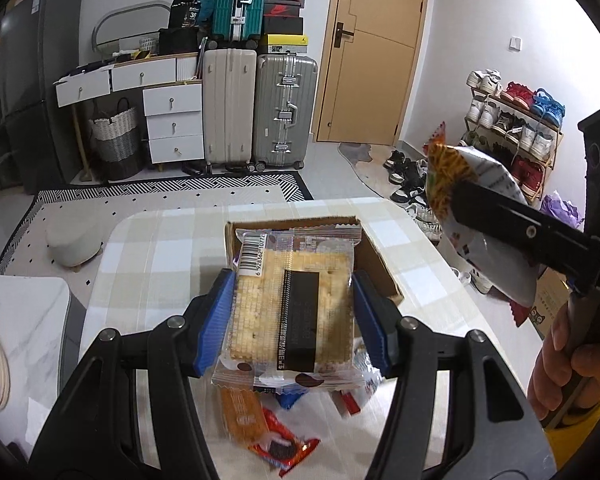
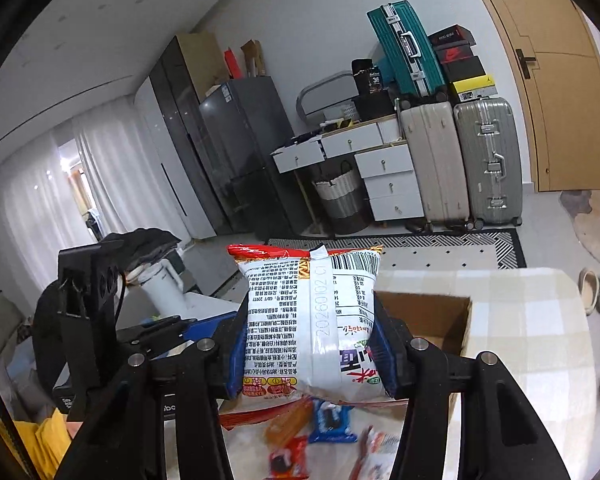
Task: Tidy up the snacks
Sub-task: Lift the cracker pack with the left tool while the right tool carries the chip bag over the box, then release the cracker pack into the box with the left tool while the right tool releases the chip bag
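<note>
My left gripper [image 1: 294, 320] is shut on a clear-wrapped cracker packet [image 1: 260, 312] and holds it above the table, just in front of an open cardboard box [image 1: 376, 256]. My right gripper [image 2: 308, 340] is shut on a white and red snack bag [image 2: 312, 316], held in the air; it also shows in the left wrist view [image 1: 480, 216] to the right of the box. The box [image 2: 428, 320] lies behind the bag. Several small snack packets [image 1: 276, 432] lie loose on the checked tablecloth [image 1: 160, 264] under both grippers, also seen in the right wrist view [image 2: 328, 420].
The table's rounded far edge [image 1: 260, 210] drops to a patterned rug [image 1: 172, 192]. Suitcases [image 1: 260, 108], a white drawer unit [image 1: 172, 120] and a shoe rack [image 1: 516, 120] stand far behind. A white stool [image 1: 72, 244] sits left of the table.
</note>
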Demonstrator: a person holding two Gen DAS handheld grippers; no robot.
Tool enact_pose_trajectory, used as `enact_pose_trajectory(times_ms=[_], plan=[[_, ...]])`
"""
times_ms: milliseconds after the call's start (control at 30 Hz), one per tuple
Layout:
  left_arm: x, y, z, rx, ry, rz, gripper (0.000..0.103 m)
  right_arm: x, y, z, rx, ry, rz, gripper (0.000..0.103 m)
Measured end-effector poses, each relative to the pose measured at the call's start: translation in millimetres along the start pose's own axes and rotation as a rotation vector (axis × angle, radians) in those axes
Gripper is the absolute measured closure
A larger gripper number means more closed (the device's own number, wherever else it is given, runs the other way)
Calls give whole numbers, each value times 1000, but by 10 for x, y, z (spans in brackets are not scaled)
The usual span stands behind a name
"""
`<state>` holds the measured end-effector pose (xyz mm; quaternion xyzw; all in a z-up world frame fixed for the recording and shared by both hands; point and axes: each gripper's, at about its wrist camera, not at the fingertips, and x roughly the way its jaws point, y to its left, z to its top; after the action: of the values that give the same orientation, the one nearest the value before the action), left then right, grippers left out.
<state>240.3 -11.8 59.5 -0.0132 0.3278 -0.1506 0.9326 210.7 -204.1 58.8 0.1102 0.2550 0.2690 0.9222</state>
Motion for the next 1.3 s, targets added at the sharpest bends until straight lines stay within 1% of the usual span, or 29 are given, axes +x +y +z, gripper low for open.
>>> enact_pose_trajectory(times_ms=[233,500,667,767,933,1100,1300], plan=[[318,26,321,-6,16,17,47,279,-181,207,9,16,-16,51],[813,65,542,-16,72,23,47,655,-501,266,43,68,-51,51],[1299,142,572,-32,134,14,47,928,-755,195,77,122,-77,51],[1554,156,527,-30,177,0,47,1073,-898,123,99,152,-91,51],[1974,213,506,-36,225,-6,47,1280,-1096,-13,122,202,-116,51],[2284,302,479,-50,259,-15,47,1452,-1227,-120,137,243,-132,51],[2475,397,450,-60,273,-13,47,1562,-1280,-199,140,269,-139,51]])
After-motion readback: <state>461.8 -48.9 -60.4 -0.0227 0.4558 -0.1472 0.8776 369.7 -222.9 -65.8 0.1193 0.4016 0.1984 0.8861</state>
